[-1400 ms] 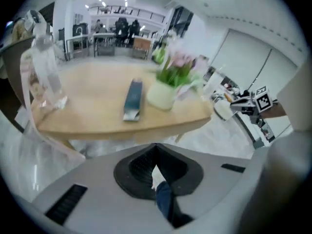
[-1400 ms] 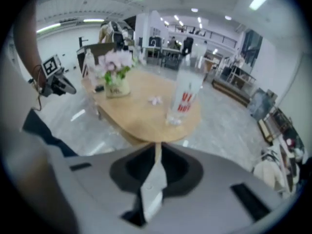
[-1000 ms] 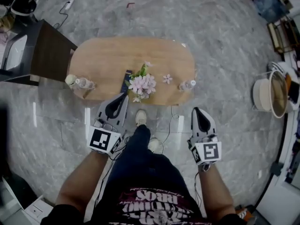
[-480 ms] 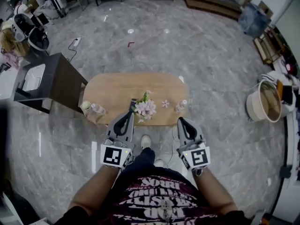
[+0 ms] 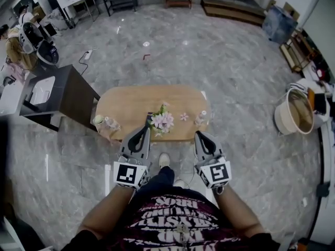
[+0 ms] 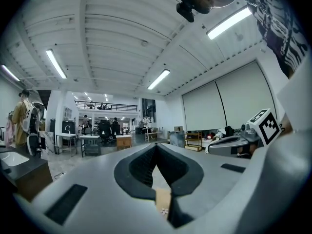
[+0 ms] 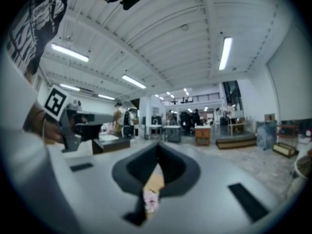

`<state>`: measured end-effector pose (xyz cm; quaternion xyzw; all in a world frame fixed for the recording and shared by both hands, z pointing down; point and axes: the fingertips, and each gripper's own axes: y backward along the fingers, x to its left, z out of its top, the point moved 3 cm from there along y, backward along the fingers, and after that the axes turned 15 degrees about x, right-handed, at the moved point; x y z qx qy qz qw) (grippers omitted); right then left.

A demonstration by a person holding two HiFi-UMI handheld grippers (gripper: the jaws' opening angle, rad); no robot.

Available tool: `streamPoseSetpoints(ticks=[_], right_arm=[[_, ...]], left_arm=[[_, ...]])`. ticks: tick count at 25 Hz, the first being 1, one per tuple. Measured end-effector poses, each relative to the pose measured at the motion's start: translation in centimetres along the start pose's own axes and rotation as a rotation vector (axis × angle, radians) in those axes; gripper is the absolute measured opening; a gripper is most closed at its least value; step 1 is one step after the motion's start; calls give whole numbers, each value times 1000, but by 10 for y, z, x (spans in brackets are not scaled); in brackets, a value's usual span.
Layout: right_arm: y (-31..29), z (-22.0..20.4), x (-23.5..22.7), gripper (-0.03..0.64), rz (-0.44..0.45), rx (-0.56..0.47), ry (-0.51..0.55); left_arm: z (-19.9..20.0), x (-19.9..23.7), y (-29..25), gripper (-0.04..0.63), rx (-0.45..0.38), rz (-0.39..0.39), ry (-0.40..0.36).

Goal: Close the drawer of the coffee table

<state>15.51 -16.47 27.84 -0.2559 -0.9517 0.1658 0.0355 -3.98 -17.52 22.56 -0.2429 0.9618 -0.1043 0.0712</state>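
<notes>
We see bright, even light from long white ceiling tube lamps [image 6: 229,22]; glare streaks the glossy grey marble floor [image 5: 246,140]; fisheye edges bend and darken.

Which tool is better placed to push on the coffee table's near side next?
Left, slightly. The left tool, shut, lines up near the coffee table's middle by the flowers; the right tool, also shut, sits toward its right end. No open drawer is visible.

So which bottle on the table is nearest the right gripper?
The lone bottle at the table's right end, by the right gripper; the other bottle lies far left.
</notes>
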Motion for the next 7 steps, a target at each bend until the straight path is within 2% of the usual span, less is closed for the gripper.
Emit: streamPoseSetpoints(ticks=[7], right_arm=[[18, -7, 3, 34, 1, -10, -23]], left_arm=[[-5, -13, 22, 23, 34, 13, 14]])
